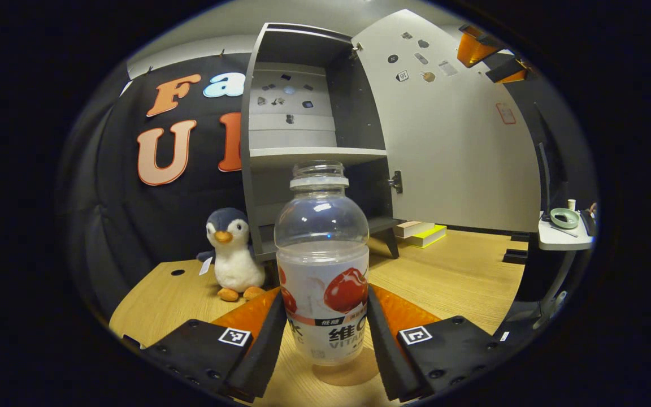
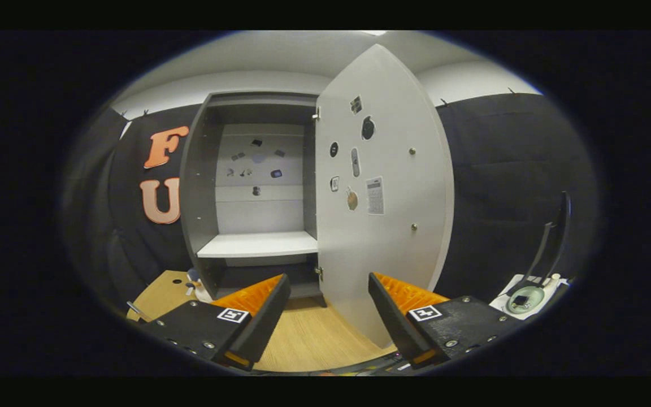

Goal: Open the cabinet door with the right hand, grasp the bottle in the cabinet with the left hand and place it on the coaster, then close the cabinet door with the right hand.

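Observation:
A clear bottle (image 1: 324,271) with a cherry label and no cap stands upright over a round brown coaster (image 1: 354,374) on the wooden table. My left gripper (image 1: 325,316) is shut on it, one finger against each side of the label. The grey cabinet (image 1: 314,141) behind it has its pale door (image 1: 450,141) swung wide open, and its shelf is bare. In the right gripper view my right gripper (image 2: 329,282) is open and holds nothing, facing the open door (image 2: 382,215) from a short way off. The right gripper (image 1: 489,56) is also high at the door's top edge in the left gripper view.
A plush penguin (image 1: 234,254) sits left of the cabinet on the table (image 1: 450,277). Books (image 1: 422,232) lie under the open door. A small white side table (image 1: 564,234) with a green dish stands at the right.

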A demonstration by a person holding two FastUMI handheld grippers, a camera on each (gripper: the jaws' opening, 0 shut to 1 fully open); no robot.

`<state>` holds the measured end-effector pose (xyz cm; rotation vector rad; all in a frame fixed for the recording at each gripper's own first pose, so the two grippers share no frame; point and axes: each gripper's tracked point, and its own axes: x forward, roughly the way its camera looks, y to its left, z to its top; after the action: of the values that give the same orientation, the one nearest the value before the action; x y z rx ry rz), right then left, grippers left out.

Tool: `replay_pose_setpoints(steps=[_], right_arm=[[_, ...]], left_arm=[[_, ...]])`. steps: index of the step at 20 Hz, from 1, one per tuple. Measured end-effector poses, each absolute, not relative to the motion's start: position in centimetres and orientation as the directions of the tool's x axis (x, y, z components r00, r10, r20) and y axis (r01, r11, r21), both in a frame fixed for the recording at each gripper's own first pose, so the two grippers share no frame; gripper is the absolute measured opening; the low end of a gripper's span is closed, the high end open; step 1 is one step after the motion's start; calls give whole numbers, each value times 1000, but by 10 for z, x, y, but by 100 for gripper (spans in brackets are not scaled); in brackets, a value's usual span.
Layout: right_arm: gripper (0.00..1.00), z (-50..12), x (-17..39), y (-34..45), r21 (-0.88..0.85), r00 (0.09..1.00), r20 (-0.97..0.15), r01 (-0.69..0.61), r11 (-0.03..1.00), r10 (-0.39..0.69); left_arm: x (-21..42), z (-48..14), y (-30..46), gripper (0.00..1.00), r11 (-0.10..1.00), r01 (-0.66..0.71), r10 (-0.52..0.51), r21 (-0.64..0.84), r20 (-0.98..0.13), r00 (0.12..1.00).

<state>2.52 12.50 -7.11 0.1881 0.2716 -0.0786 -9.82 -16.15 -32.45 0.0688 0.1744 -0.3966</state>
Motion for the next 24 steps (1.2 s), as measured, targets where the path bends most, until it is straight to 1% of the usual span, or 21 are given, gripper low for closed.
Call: replay_pose_setpoints(steps=[7, 11, 12, 13, 17, 20, 23, 24], right_arm=[[88, -74, 13, 139, 146, 955, -293, 97, 985, -50], [88, -73, 9, 145, 129, 953, -298, 86, 988, -44], [88, -74, 11, 145, 129, 953, -299, 89, 988, -47], [88, -75, 10, 146, 140, 951, -305, 88, 986, -42], [88, -72, 8, 151, 190, 949, -314, 86, 978, -22], [88, -65, 3, 152, 180, 953, -304, 67, 981, -9], [87, -63, 2, 153, 163, 953, -302, 50, 985, 2], [88, -63, 0, 153, 164, 953, -302, 45, 985, 7]], left_arm=[[-106, -357, -166, 81, 916, 400, -393, -9, -204, 896], [-101, -375, -159, 82, 924, 382, -374, -5, -216, 902], [-100, -373, -156, 81, 928, 373, -367, -15, -212, 905], [-99, -372, -155, 83, 930, 367, -365, -28, -208, 907], [-98, -374, -161, 83, 929, 368, -365, -29, -221, 904], [-101, -377, -163, 86, 930, 368, -363, -25, -231, 903], [-107, -377, -163, 86, 931, 364, -357, -16, -242, 902], [-108, -376, -162, 88, 932, 363, -355, -12, -239, 904]])
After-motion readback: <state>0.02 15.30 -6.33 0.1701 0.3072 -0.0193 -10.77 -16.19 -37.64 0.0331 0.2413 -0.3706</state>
